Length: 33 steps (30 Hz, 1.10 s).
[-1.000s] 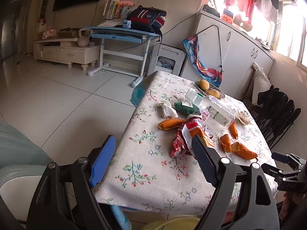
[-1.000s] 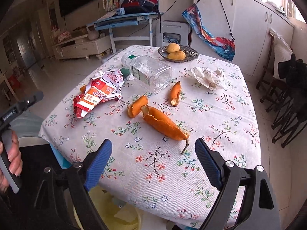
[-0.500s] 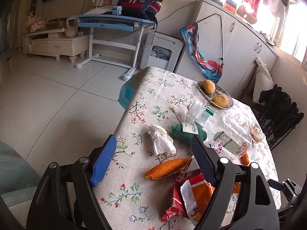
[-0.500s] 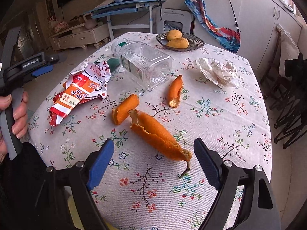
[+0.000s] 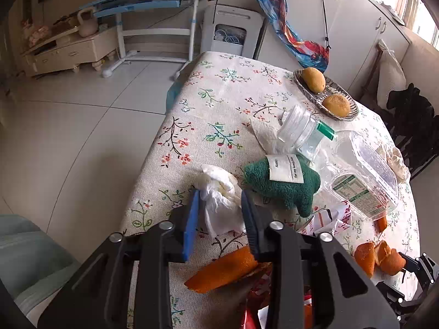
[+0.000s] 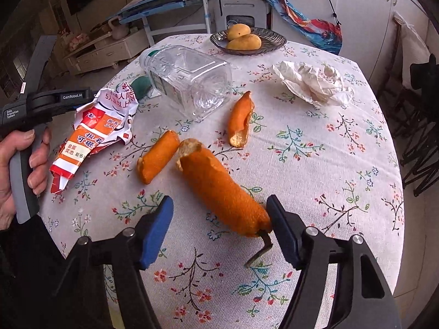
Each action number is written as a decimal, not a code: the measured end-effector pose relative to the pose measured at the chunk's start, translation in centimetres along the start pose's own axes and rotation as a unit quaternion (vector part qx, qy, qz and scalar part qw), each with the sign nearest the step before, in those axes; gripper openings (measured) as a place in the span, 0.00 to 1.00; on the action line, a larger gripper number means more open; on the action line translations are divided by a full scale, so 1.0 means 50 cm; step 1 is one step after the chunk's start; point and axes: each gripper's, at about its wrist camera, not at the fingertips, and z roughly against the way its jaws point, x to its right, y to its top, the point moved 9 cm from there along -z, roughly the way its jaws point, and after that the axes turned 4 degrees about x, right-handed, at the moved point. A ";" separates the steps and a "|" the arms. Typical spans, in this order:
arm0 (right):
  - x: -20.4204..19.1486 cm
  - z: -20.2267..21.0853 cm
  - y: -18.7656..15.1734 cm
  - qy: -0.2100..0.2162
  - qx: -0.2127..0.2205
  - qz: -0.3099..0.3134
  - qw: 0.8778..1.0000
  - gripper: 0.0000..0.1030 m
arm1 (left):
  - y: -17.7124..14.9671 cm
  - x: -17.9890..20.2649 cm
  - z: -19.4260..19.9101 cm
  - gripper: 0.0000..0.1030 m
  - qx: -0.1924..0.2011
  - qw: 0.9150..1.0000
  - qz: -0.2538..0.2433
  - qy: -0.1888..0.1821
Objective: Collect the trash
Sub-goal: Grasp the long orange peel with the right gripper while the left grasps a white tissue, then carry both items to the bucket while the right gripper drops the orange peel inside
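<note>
Left wrist view: the left gripper (image 5: 219,205) is angled down over a table spread with a floral tablecloth (image 5: 219,87). Its jaws are closing, and a crumpled white tissue (image 5: 221,194) is enclosed between the two pads, which are seen against its sides. A green plush toy (image 5: 285,183) with a white tag lies just beside the tissue. A clear plastic bottle (image 5: 343,164) is laid on its side behind the toy, and a dish (image 5: 354,109) holding two fruits stands farther back. An orange peel strip (image 5: 225,268) lies under the gripper's right finger.

Right wrist view: the right gripper (image 6: 219,219) is lowered over a large orange peel (image 6: 219,189). Its jaws are closing; the peel's near end is touched by the right finger, while the left finger stands clear. Two smaller peels (image 6: 157,160) lie nearby, a red-and-white wrapper (image 6: 93,134) to the left, and crumpled paper (image 6: 315,82) to the far right. A hand (image 6: 19,175) is seen gripping the other tool's handle.
</note>
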 end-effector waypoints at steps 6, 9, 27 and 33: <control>0.005 0.010 -0.005 -0.003 0.008 -0.001 1.000 0.39 | -0.003 0.007 0.016 0.11 0.021 1.000 -0.011 -0.002; 0.010 0.013 -0.005 0.005 0.009 -0.009 1.000 0.31 | 0.003 -0.002 0.038 0.11 0.038 0.999 0.003 -0.013; 0.002 0.062 0.019 0.084 0.050 -0.087 0.991 0.19 | -0.011 0.031 0.255 0.11 0.177 0.983 -0.032 -0.038; -0.028 0.112 -0.003 0.131 0.070 -0.112 0.982 0.19 | -0.095 0.040 0.308 0.11 0.169 0.983 -0.043 -0.047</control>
